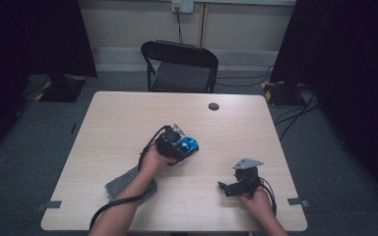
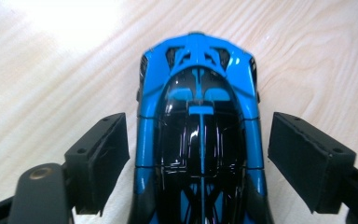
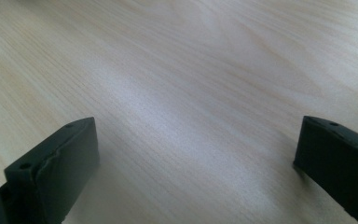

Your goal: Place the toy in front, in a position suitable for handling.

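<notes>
left tool (image 2: 198, 154) standing open astride the blue toy car (image 2: 199, 140), pads seemingly clear of its sides | car resting mid-surface (image 1: 128, 118), 10 o'clock of the right tool (image 1: 222, 188) | right tool gaping wide, holding nothing

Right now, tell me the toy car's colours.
Toy car: bright blue body, glossy black roof and centre; clearest in the left gripper view.

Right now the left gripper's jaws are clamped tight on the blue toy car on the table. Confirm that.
Not quite. The left gripper straddles the blue toy car on the table, but its jaws are open: the left gripper view shows a gap between each pad and the car's sides.
</notes>
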